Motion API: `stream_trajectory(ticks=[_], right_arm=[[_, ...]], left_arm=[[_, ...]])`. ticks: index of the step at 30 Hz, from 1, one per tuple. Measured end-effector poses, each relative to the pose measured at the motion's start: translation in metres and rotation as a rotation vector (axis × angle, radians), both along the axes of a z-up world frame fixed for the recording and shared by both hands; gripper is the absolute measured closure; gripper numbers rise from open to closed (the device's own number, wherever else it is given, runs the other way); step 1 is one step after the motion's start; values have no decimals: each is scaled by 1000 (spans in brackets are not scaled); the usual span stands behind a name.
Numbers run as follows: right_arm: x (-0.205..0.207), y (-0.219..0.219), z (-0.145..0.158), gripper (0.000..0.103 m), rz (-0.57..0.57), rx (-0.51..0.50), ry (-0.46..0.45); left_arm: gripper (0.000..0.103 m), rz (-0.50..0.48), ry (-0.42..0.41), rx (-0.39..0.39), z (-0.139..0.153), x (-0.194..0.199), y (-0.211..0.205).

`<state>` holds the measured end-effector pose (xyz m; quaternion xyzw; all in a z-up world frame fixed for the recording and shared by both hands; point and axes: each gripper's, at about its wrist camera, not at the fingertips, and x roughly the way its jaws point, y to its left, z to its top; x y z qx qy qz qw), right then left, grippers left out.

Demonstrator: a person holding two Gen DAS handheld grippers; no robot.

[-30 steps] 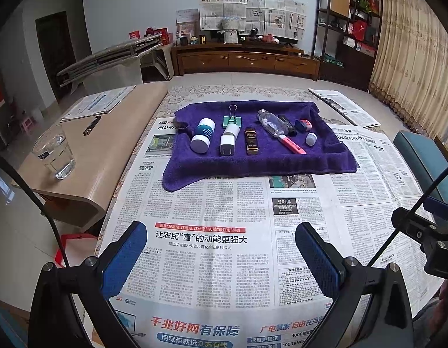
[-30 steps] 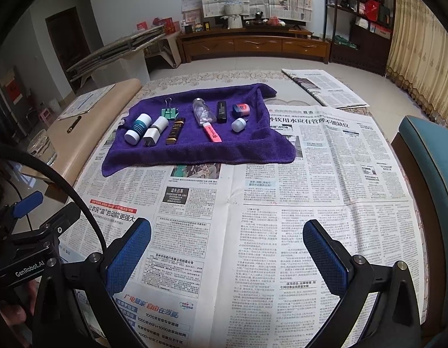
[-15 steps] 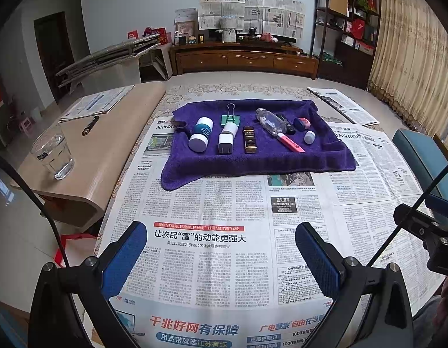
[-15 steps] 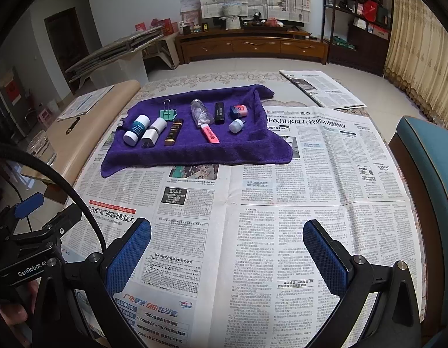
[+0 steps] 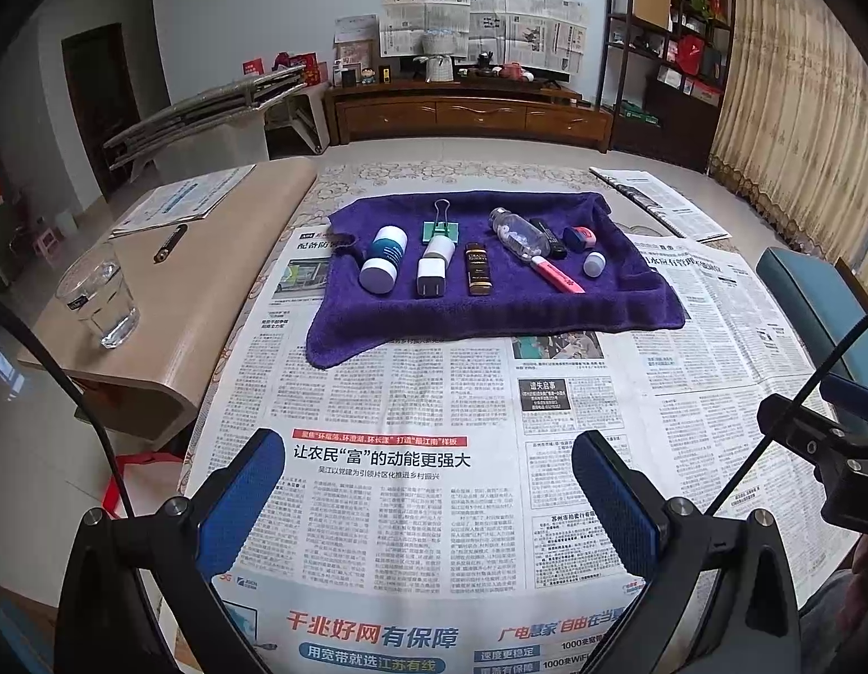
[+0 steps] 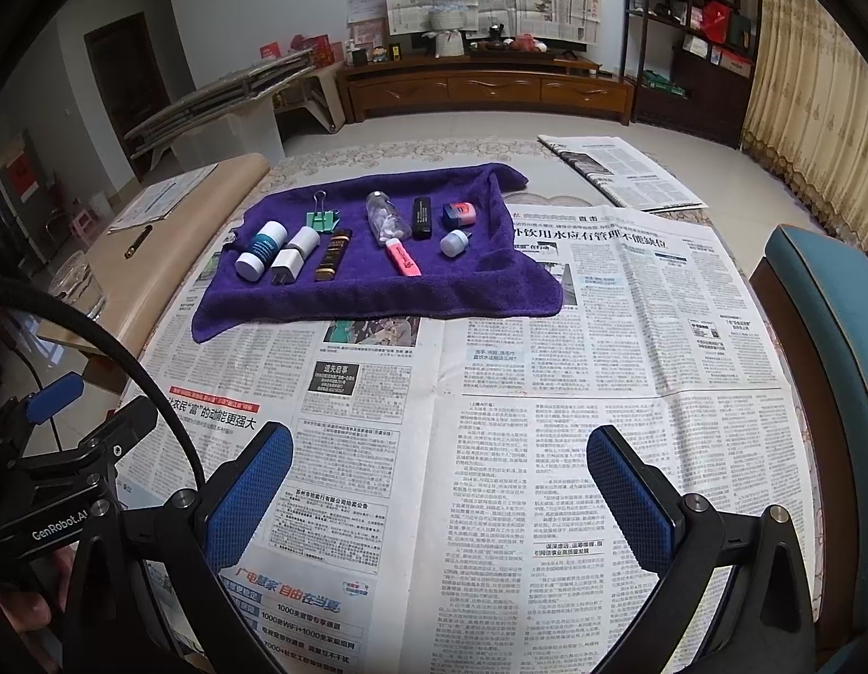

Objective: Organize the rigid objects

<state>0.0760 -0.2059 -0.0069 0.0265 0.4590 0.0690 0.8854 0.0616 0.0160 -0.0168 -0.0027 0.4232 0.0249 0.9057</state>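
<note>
We note a purple towel at frame centre, pink highlighter, green binder clip, blue claw pads, black-and-white printed newspaper.

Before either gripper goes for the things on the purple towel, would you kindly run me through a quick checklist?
1. Left gripper open and empty: ok.
2. Right gripper open and empty: ok.
3. Items lie on the purple towel, none on the newspaper: ok.
4. Room to grip: the pink highlighter touches the clear bottle, and the white charger lies close to the blue-and-white bottle: not ok.
5. Grippers within reach of the towel: not ok, both hang over the near newspaper.
6. Water glass away from the path: ok, it stands on the side table.
</note>
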Motion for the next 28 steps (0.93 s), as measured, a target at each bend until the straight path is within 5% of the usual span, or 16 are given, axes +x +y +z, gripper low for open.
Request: stream_trajectory(ticks=[20, 28], right_arm=[[-1, -3, -2, 0, -3, -5, 3], [0, -4, -4, 0, -5, -5, 7]], left_arm=[[0, -9, 9, -18, -1, 0, -3], [0, -29, -36, -98, 3, -4, 1]])
